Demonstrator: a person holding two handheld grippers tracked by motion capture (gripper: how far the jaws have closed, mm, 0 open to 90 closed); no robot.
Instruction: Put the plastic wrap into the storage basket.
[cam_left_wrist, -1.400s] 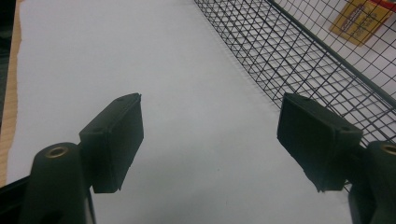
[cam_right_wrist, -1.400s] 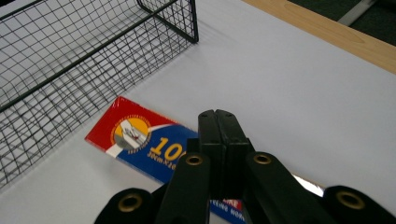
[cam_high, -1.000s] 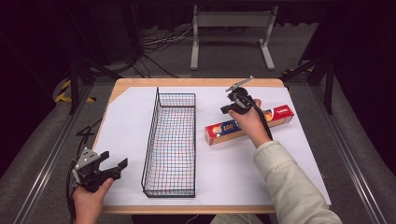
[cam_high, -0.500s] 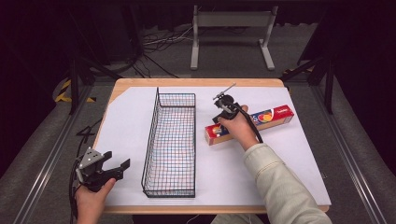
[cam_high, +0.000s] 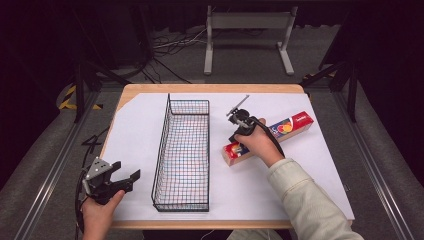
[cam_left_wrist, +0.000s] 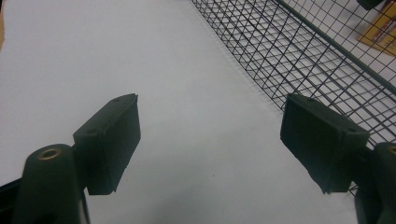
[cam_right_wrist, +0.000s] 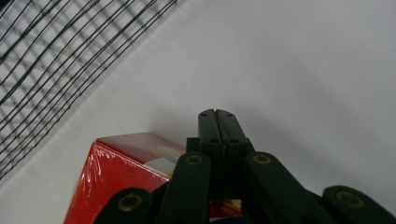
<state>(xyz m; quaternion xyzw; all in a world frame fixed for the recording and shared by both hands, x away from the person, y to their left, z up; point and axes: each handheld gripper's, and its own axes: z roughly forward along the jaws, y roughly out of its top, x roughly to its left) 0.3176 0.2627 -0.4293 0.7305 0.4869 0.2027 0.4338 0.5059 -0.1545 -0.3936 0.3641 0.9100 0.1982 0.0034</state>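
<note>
A long red box (cam_high: 287, 126) with printed pictures lies slantwise on the white paper, right of the black wire basket (cam_high: 182, 155). My right gripper (cam_high: 234, 136) is over the box's left end, jaws shut with nothing between them. In the right gripper view, the shut right gripper (cam_right_wrist: 217, 114) reaches past the red box (cam_right_wrist: 116, 172) over bare paper. Whether it touches the box I cannot tell. My left gripper (cam_high: 126, 171) rests at the near left corner, open and empty. In its own view, the left gripper (cam_left_wrist: 210, 135) faces the basket's side (cam_left_wrist: 303, 56).
The white paper sheet (cam_high: 140, 130) covers most of the wooden table (cam_high: 210, 88). The basket holds nothing and its mesh wall (cam_right_wrist: 56, 51) stands just left of the right gripper. A metal stand (cam_high: 247, 30) and cables lie on the floor beyond the table.
My right hand has moved left and down along the box, from above its middle to its left end near the basket. The left gripper has stayed put.
</note>
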